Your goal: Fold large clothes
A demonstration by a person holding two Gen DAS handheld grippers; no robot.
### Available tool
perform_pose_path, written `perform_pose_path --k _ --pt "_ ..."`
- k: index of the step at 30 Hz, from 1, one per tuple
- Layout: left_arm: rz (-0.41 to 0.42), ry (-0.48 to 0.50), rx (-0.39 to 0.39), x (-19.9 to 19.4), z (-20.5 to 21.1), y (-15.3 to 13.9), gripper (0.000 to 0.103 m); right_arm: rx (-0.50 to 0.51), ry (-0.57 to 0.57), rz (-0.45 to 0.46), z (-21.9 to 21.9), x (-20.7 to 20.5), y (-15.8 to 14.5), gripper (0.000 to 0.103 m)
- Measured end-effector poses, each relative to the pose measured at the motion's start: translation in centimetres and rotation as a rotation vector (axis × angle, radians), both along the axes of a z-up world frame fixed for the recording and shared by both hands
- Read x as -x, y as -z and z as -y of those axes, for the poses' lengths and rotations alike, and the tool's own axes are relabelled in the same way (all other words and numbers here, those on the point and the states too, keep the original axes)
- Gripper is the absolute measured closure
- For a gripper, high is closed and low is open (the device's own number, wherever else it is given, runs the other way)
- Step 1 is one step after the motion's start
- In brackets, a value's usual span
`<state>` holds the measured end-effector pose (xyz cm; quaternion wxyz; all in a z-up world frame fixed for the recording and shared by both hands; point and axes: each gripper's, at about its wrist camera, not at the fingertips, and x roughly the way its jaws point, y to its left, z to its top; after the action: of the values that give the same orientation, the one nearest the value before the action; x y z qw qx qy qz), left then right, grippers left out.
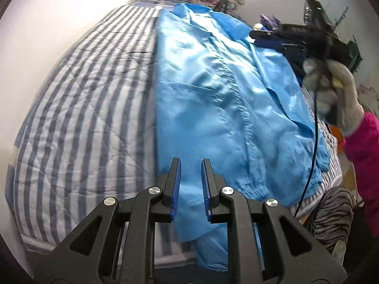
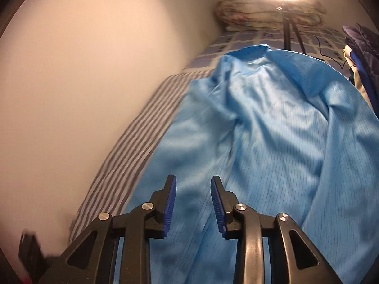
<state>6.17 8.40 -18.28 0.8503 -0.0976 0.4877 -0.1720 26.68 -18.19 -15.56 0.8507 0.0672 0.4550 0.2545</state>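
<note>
Hovering both grippers over my blue coat [image 1: 213, 99] on the striped quilt [image 1: 83, 99].
Left gripper [image 1: 191, 163] narrowly parted, right gripper [image 2: 193, 179] wider, both empty; coat's hem is cut off at lower frame.

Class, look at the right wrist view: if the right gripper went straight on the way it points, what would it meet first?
Most likely the blue garment. The right gripper is open, nothing between its pads, angled down at cloth that fills the view ahead. Depth is unclear, but nothing else lies in that line.
</note>
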Motion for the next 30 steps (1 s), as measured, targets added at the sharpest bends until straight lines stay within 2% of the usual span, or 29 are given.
perform_pose_path --k 3,7,10,13,16,18,25,30 --pt "0.005 0.074 -0.067 1.0 1.9 0.4 0.087 -0.013 -0.01 -0.018 0.8 3.2 0.1 0.071" --pt "-0.068 0.107 -0.176 1.4 3.2 3.6 0.087 0.031 0.01 -0.001 2.9 7.7 0.1 0.071" --pt "-0.028 0.116 -0.224 2.3 3.6 3.1 0.087 0.04 0.067 0.012 5.4 9.5 0.0 0.071" --pt "-0.003 0.084 -0.179 2.6 3.1 1.6 0.087 0.061 0.199 0.051 9.5 11.4 -0.3 0.066" --pt "0.059 0.052 -0.149 2.6 2.9 -0.8 0.087 0.063 0.341 0.105 14.3 13.2 -0.7 0.05" --pt "0.078 0.044 -0.117 2.3 3.2 -1.9 0.087 0.068 0.433 0.11 17.6 14.0 -0.5 0.047" --pt "0.097 0.071 -0.067 1.0 6.5 -4.1 0.087 0.089 0.636 0.012 28.3 16.4 2.3 0.047" --pt "0.106 0.123 -0.06 0.2 10.0 -4.7 0.087 0.017 0.693 -0.09 33.3 17.3 5.3 0.046"
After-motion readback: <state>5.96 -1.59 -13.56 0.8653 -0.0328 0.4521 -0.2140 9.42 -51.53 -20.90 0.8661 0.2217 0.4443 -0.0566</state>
